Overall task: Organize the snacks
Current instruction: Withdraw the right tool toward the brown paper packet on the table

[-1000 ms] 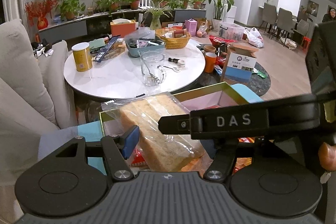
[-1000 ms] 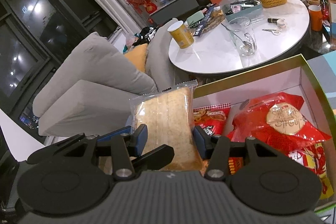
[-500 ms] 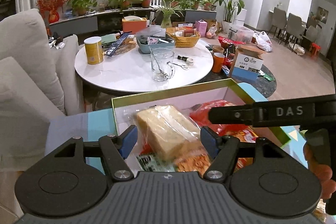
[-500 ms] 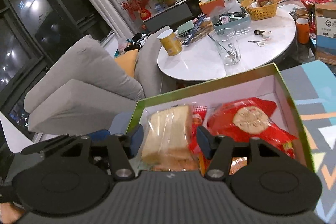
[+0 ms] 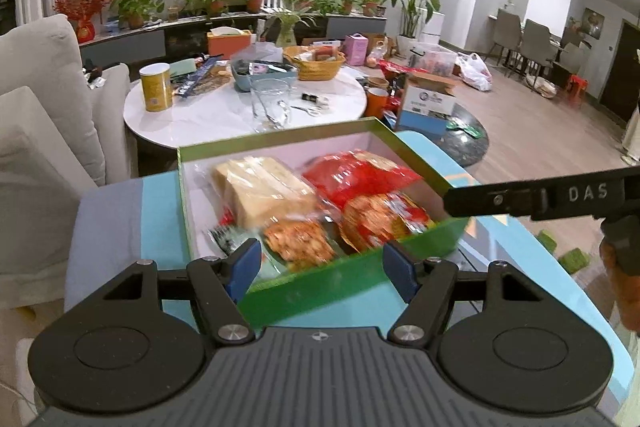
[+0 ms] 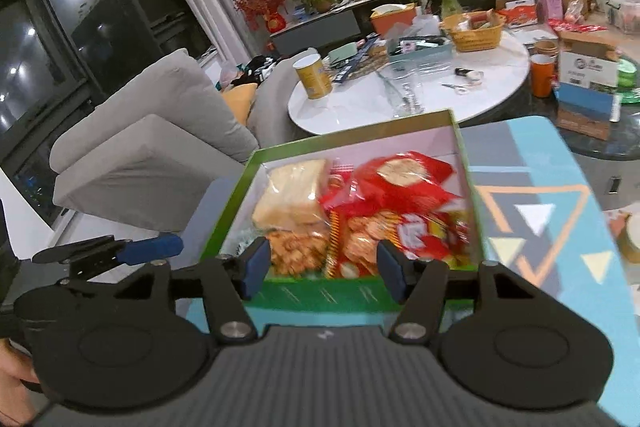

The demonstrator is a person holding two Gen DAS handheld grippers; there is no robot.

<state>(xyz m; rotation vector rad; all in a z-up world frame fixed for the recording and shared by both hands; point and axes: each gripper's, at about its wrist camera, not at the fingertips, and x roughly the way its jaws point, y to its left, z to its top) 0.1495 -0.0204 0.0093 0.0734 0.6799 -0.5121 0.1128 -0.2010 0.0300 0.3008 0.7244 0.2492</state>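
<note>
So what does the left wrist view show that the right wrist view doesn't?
Only the left wrist view shows the dining chairs at far right and the white plastic bag on the floor. Only the right wrist view shows the dark windows and the yellow cushion. Both show the green box of snacks, the bagged bread and the round white table.

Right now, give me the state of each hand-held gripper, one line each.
Left hand-held gripper: open, holding nothing; the green box lies beyond it.
Right hand-held gripper: open, holding nothing.
</note>
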